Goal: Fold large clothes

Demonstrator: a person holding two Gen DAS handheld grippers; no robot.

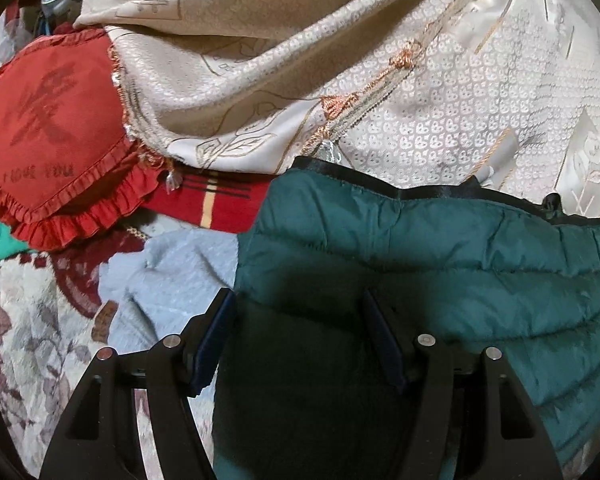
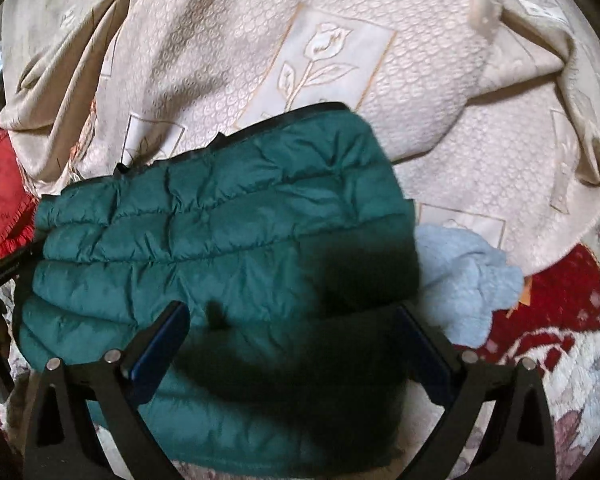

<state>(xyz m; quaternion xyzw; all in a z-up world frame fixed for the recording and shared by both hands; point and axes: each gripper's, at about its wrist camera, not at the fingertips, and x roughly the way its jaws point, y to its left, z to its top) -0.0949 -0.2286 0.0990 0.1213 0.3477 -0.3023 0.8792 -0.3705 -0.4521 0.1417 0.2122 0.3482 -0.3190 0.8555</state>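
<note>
A dark green quilted jacket [image 2: 204, 240] lies folded flat on the bed, its black-trimmed edge on the far side. In the right wrist view my right gripper [image 2: 290, 314] hovers over the jacket's near right part, jaws wide open, and its pads touch nothing. In the left wrist view the same jacket [image 1: 440, 264] fills the lower right. My left gripper [image 1: 300, 308] stands open above the jacket's left edge. The cloth under it is in shadow and does not look pinched. The left gripper's black side [image 2: 4, 272] shows at the jacket's left end.
A beige embroidered cover [image 1: 300, 60] is bunched behind the jacket. A red heart-shaped frilled cushion [image 1: 52, 140] and a red striped cloth [image 1: 220, 204] lie at the left. A light blue cloth [image 2: 464, 280] sticks out from under the jacket. The floral bedspread [image 1: 28, 320] lies beneath everything.
</note>
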